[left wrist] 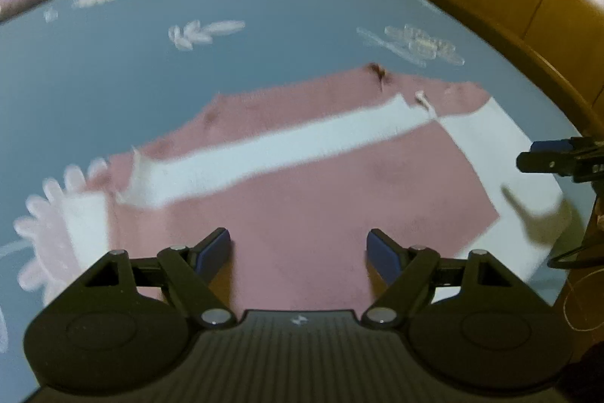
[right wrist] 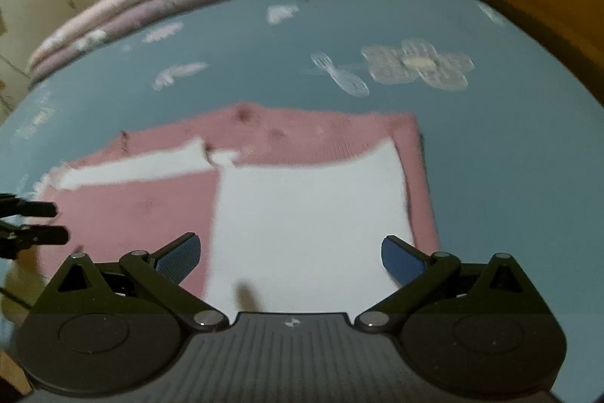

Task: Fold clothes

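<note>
Across the middle of both frames, a pink-and-white knitted garment [left wrist: 302, 176] is spread on the blue flowered bedsheet [left wrist: 113, 63], directly below the wide-open, empty left gripper [left wrist: 298, 252] and right gripper [right wrist: 290, 257].

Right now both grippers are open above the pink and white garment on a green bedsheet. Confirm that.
Not quite: the bedsheet is blue with pale flower prints, not green, as the right wrist view shows plainly. The rest holds: the left gripper and the right gripper both have their fingers spread apart, empty, above the pink and white garment lying flat on the bed.
</note>
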The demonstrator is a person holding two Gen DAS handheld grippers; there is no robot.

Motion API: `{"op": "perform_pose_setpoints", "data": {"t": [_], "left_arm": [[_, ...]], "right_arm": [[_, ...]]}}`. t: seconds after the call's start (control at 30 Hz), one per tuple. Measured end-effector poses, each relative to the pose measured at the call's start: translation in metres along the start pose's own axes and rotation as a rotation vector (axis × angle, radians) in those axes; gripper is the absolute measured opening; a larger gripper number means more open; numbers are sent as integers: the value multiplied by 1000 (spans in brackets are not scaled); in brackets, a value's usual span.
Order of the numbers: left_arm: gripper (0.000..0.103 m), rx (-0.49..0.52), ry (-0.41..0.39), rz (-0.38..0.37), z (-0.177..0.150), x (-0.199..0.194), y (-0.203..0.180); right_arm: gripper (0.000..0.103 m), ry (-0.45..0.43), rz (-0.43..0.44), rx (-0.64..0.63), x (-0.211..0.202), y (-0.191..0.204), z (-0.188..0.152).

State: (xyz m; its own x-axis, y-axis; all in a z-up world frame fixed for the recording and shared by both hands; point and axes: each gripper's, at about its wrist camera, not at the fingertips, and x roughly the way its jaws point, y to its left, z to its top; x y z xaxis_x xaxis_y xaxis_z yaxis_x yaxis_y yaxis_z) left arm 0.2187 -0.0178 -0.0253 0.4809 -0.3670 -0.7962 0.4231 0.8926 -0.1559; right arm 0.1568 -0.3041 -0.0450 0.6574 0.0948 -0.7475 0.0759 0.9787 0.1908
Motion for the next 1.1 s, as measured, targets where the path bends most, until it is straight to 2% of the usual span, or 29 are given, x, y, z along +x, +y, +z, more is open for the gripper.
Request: {"op": "perform_pose_setpoints", "data": {"t": [0.33,0.47,0.67,0.87,1.1], "left_arm": [[80,19,23,113,-7,-24,-29],[80,-40,67,122,-29,-30,-39],[80,-108,114,190,-57,-41,-58],[80,-229,194,244,-78,-49,-52],[80,-178,142,309,-65,-63,-49]], "right_arm": [[103,-66,90,-5,-19,-21,-4],[103,-50,139,-4,-18,-31,-6],[103,-39,189,-86,-16,-31,-5],[103,-33,211,-101,-9,-37,0],[103,-44,233,-90,-5,-37,5]]}}
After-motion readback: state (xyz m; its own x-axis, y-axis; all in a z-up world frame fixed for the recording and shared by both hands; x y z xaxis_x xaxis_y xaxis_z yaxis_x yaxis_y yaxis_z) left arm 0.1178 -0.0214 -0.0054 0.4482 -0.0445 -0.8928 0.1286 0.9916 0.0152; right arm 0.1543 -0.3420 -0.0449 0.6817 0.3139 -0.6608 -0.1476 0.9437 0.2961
